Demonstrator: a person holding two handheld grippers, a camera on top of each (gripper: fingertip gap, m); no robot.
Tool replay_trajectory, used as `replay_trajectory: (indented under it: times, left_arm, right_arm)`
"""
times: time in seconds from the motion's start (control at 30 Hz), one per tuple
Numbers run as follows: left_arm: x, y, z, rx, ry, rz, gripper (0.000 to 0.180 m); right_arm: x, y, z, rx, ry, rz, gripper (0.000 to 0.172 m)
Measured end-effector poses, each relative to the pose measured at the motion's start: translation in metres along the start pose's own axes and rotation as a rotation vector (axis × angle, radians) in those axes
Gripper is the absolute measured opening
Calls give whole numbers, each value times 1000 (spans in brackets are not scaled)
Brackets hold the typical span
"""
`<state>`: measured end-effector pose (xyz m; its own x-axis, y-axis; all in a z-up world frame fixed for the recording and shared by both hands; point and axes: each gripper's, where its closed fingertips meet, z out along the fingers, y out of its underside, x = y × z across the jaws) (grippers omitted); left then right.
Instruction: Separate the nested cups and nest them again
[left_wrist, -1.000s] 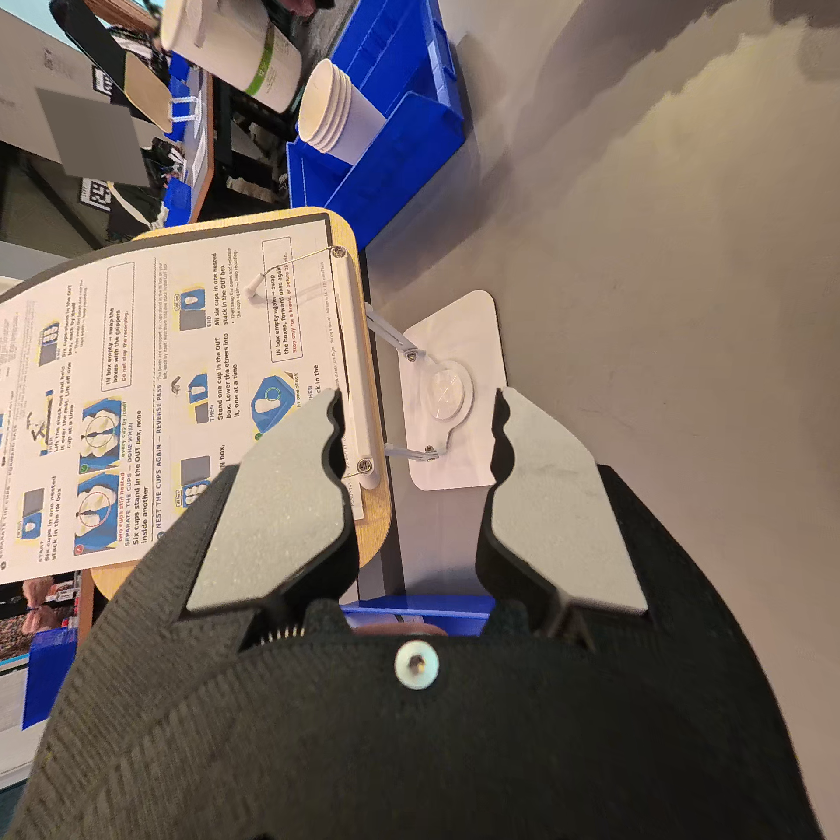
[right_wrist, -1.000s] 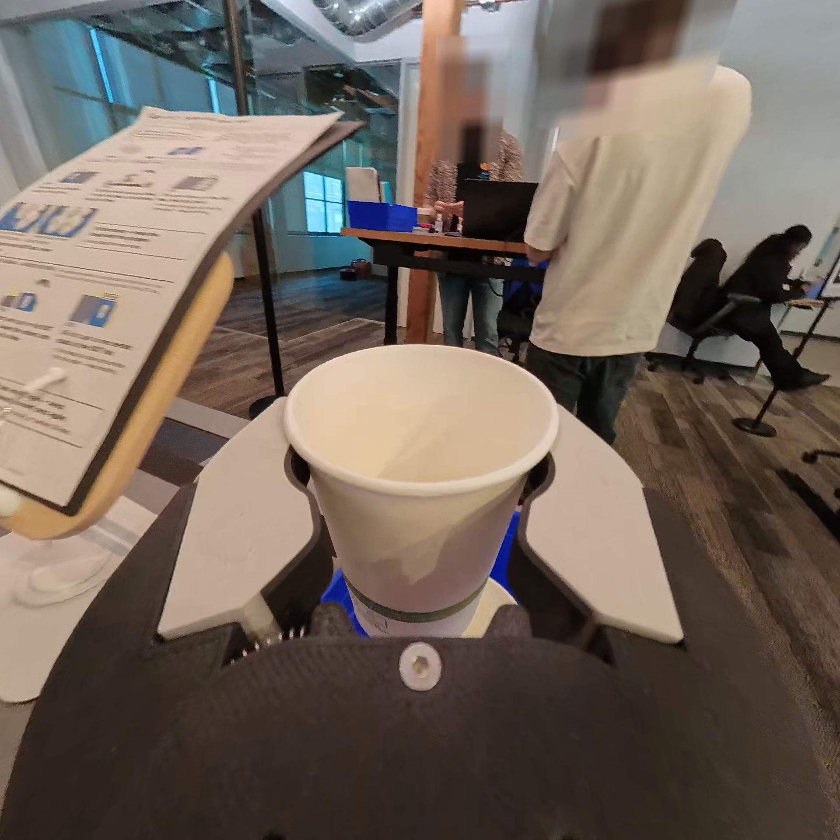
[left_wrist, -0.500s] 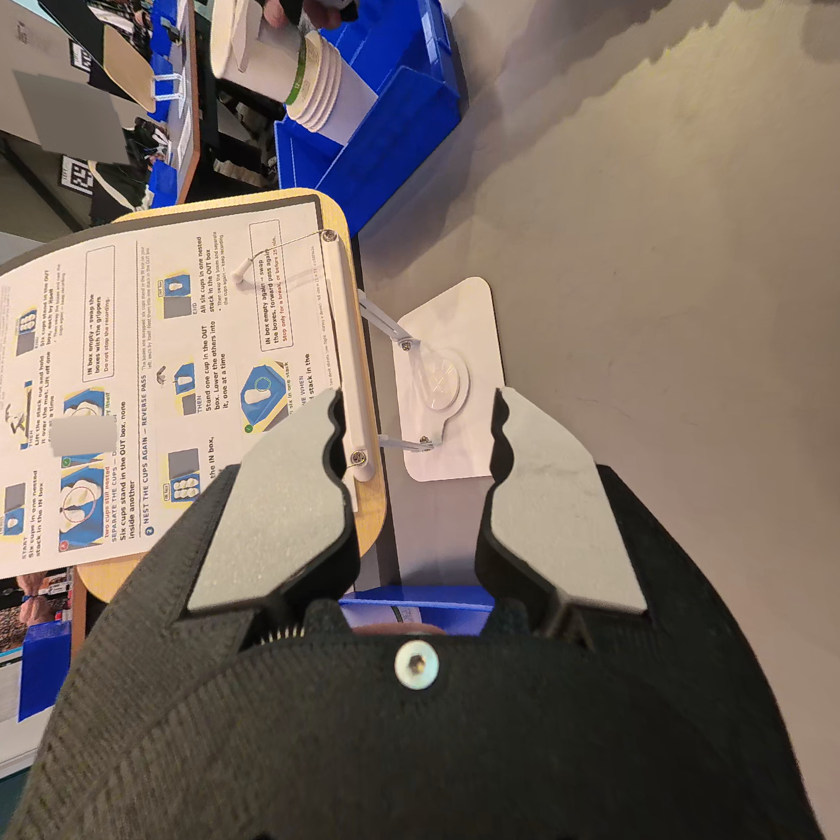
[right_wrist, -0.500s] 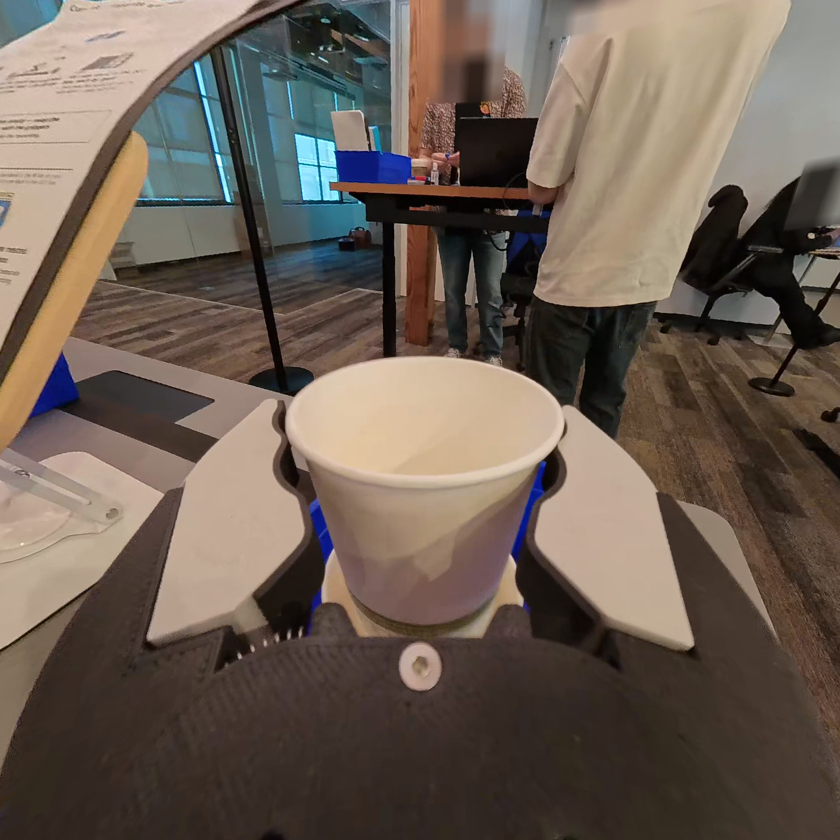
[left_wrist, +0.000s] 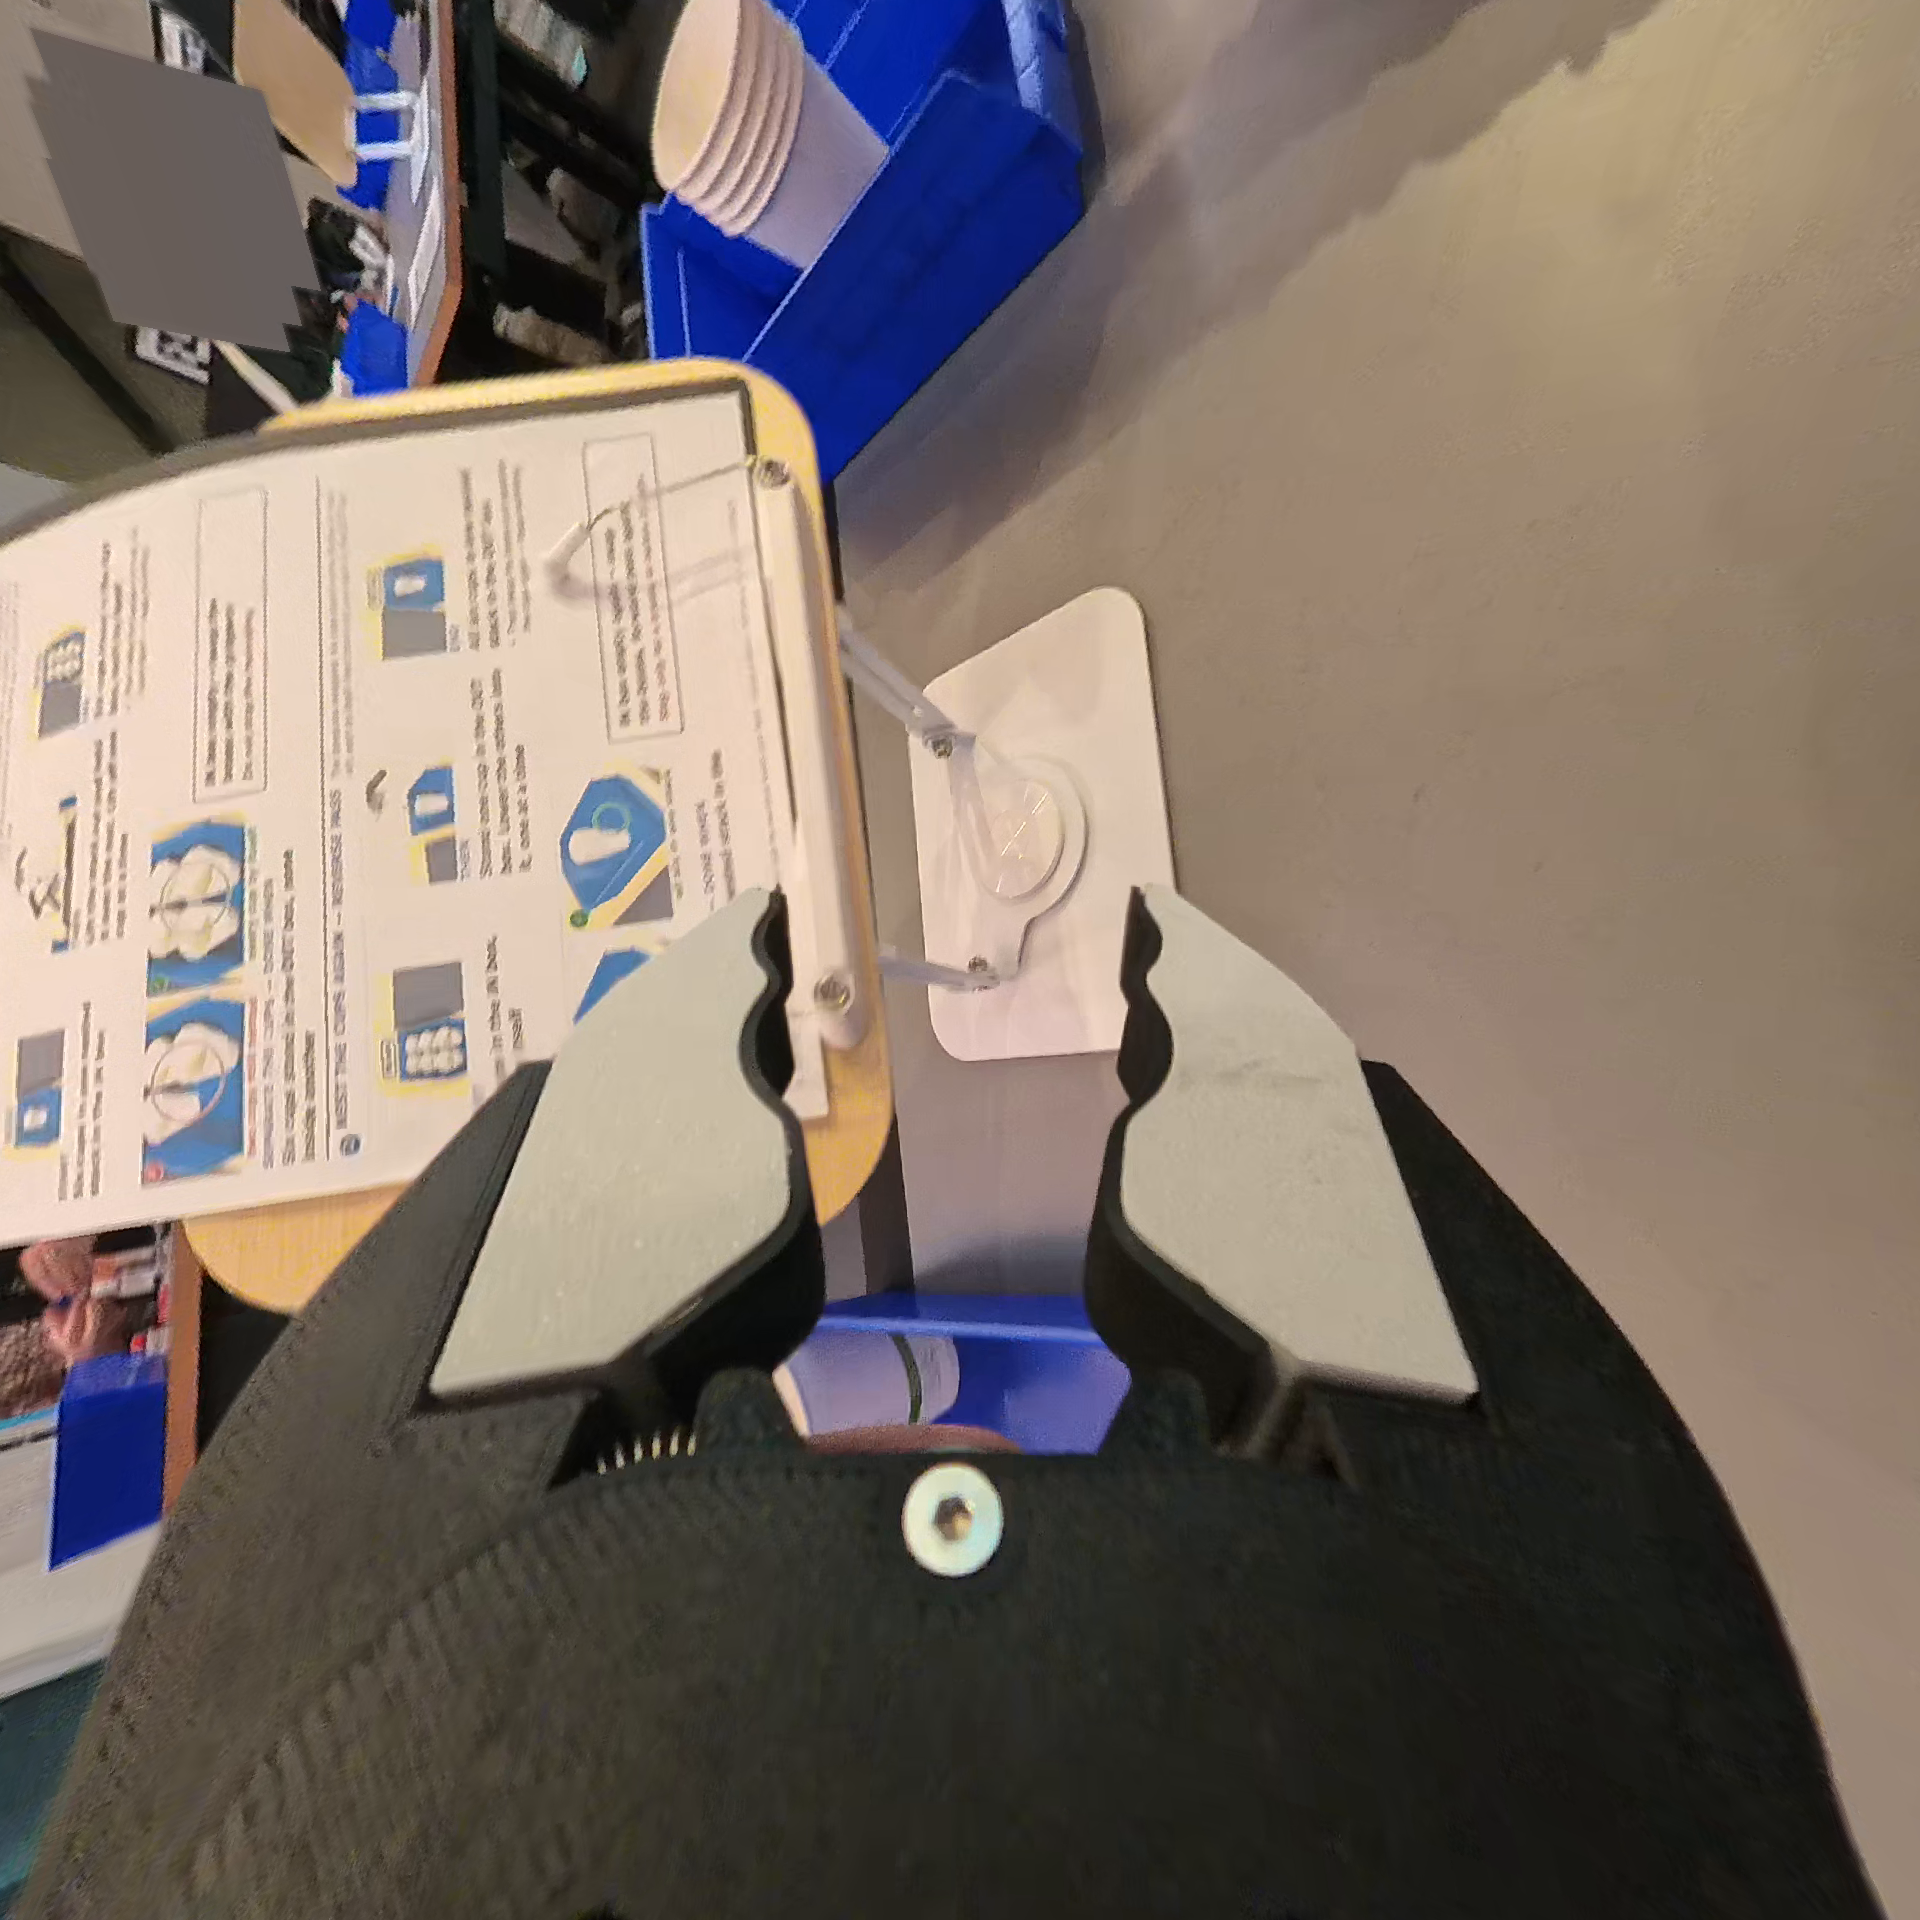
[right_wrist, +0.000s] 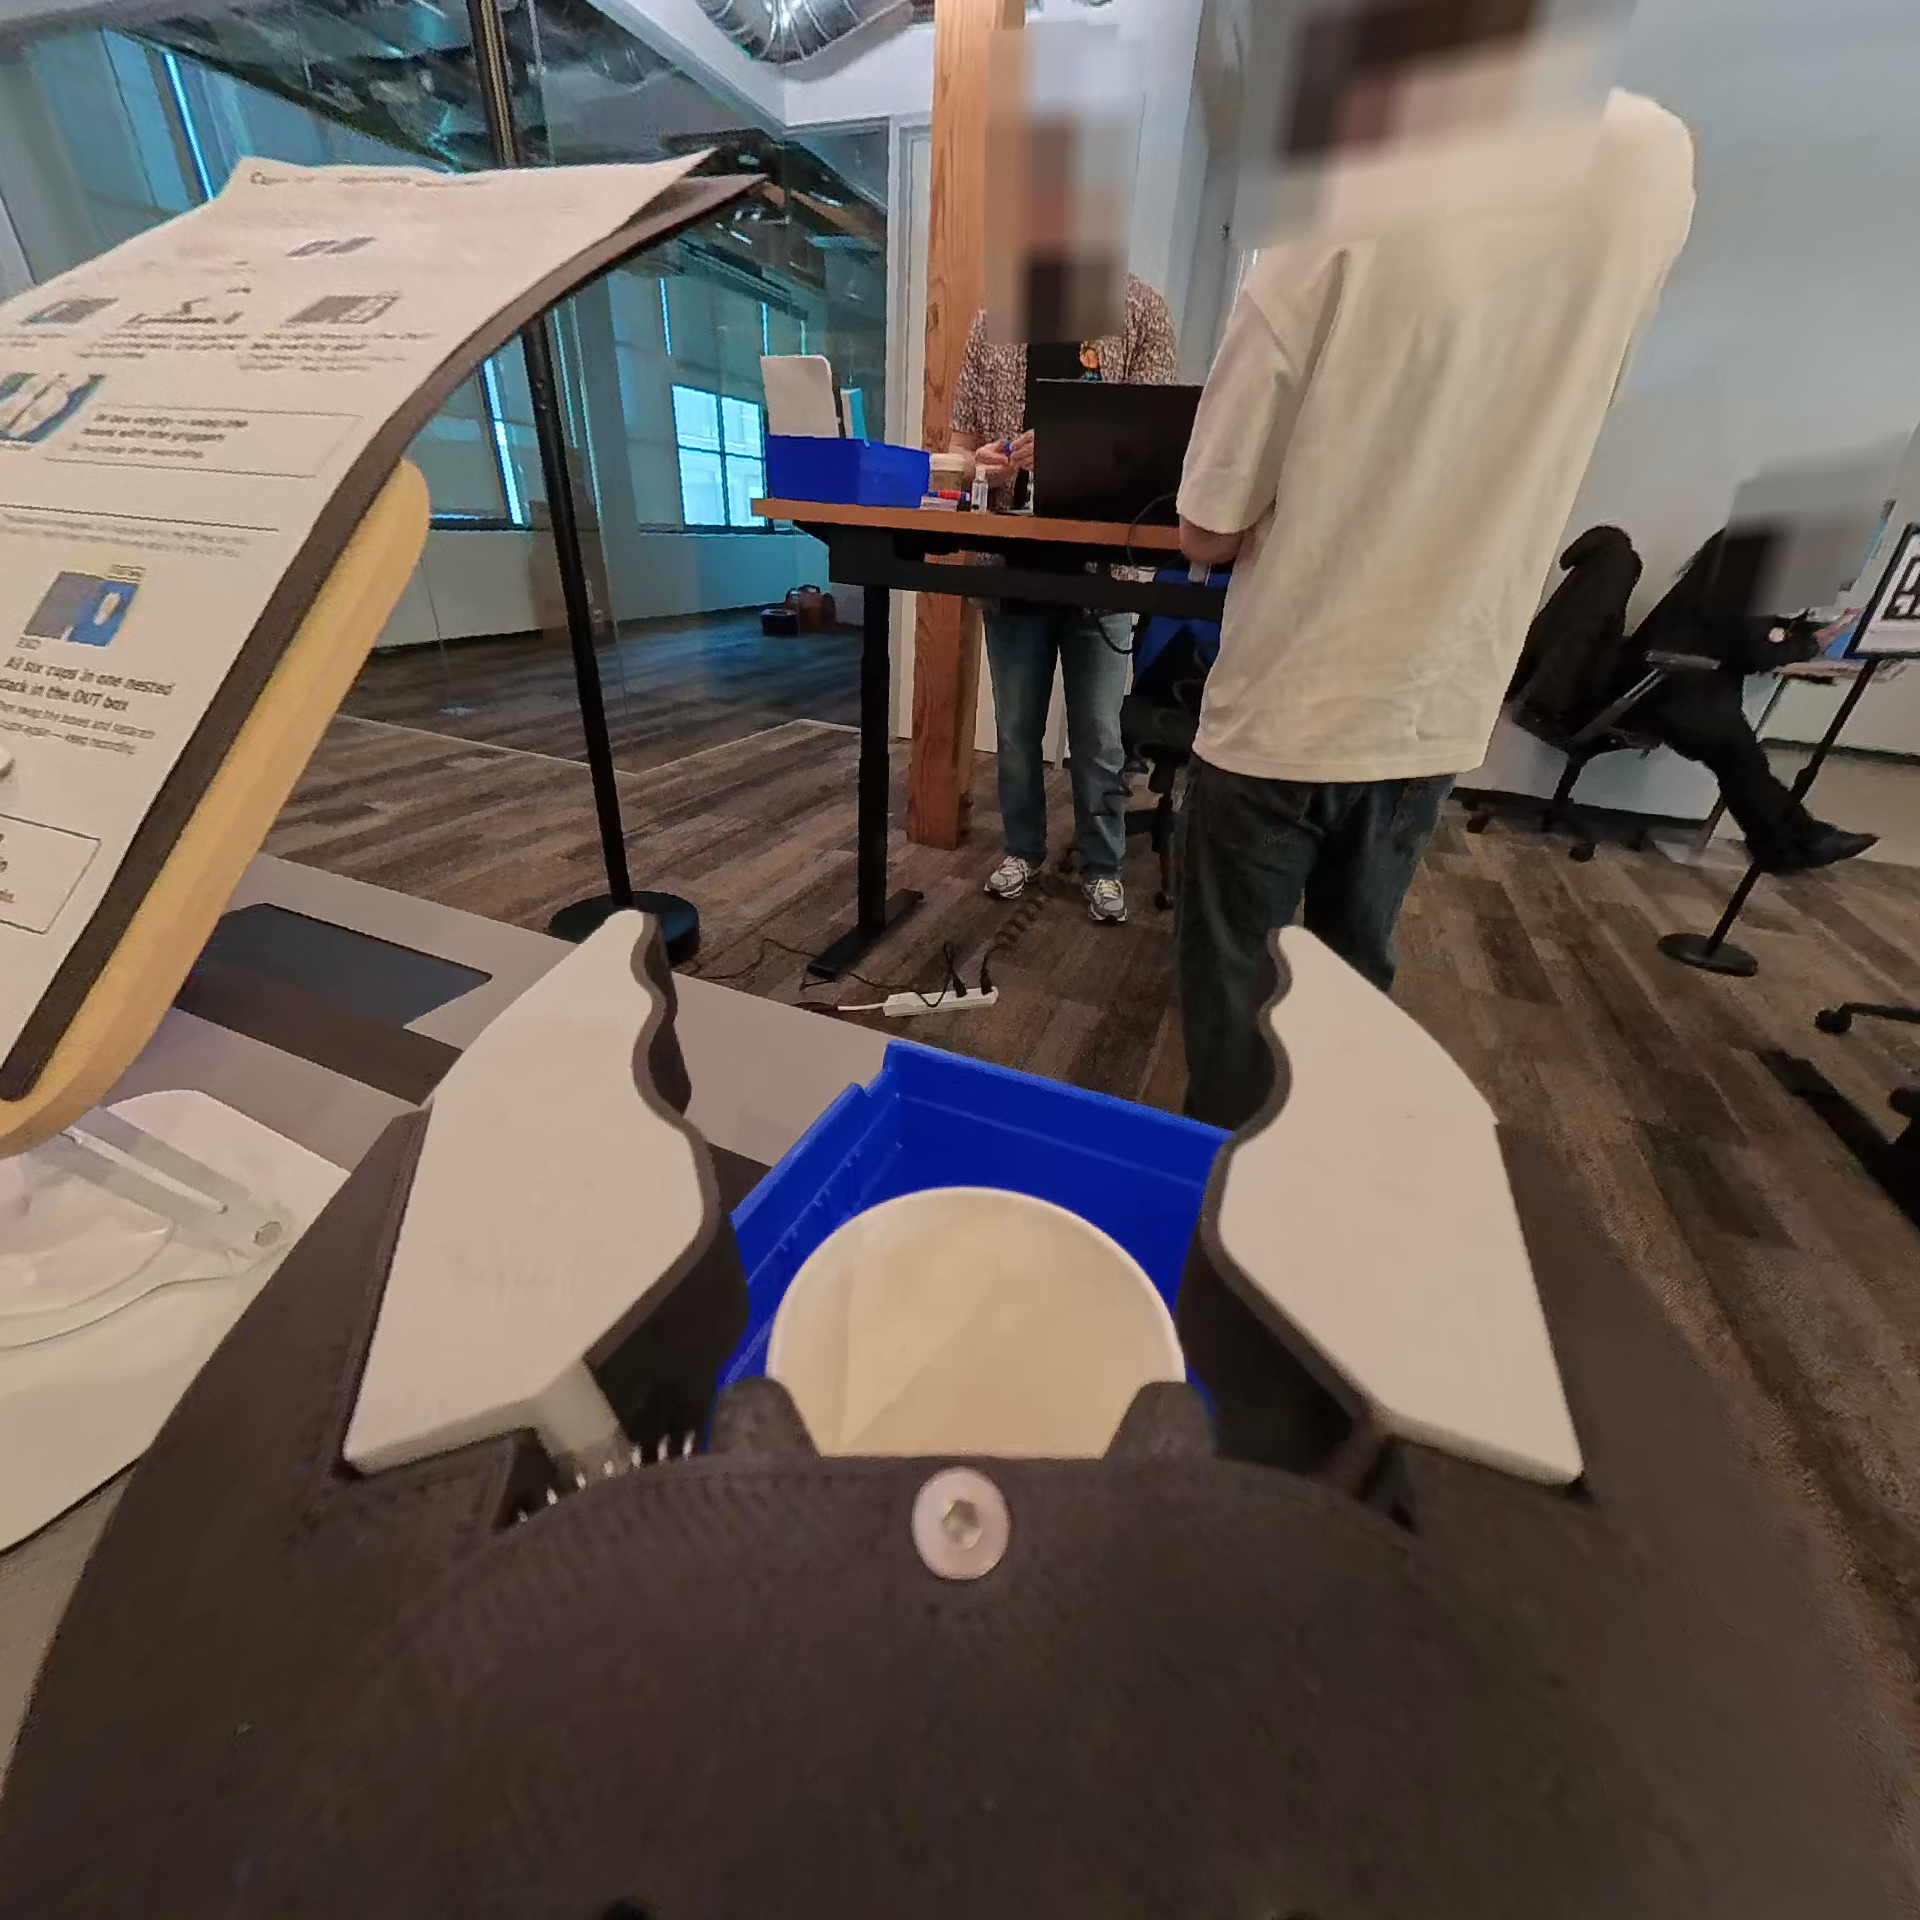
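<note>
Instruction sheet (left_wrist: 395, 790) on tilted wooden board (left_wrist: 831, 1153), white stand base (left_wrist: 1081, 707); 2 people standing (right_wrist: 1392, 499) behind.

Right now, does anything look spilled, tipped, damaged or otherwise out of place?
Nothing stands out. The nested cup stack stands in its blue bin, rims even, nothing spilled. The instruction board sits on its stand; both grippers' jaws are apart.

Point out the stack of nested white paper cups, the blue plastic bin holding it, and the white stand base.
stack of nested white paper cups (left_wrist: 748, 156), left wrist view, rims
blue plastic bin (left_wrist: 914, 270), left wrist view, side wall
white stand base (left_wrist: 1101, 675), left wrist view, bare corner
</note>
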<state>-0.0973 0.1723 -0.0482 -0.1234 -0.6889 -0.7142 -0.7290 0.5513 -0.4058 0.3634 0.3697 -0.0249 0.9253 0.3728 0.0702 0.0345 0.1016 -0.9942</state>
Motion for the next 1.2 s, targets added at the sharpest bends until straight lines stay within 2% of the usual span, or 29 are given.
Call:
replay_trajectory:
  times: [0.13, 0.3, 0.5, 0.6, 0.73, 0.9, 1.1, 1.2]
  left_arm:
    - [-24, 44, -7, -106, -84, -99, 64]
    - [-50, 138, -16, -347, -195, -267, 71]
    - [-45, 230, -10, -512, -190, -433, 72]
    - [-44, 262, -1, -555, -207, -484, 73]
    - [-59, 276, 17, -525, -284, -481, 74]
    - [-60, 295, 38, -560, -246, -447, 60]
    - [-64, 312, 59, -572, -222, -420, 57]
    - [-63, 320, 69, -580, -194, -424, 46]
  right_arm:
    - [-23, -18, 5, 28, -43, -41, 102]
    - [-64, -34, 15, 44, -120, -106, 98]
    - [-116, -43, 28, 45, -223, -176, 96]
    - [-135, -44, 31, 42, -260, -205, 96]
    - [-147, -47, 32, 48, -285, -212, 95]
    - [-154, -50, 32, 61, -306, -201, 95]
    - [-162, -48, 34, 52, -325, -210, 94]
    - [-166, -47, 35, 47, -331, -216, 94]
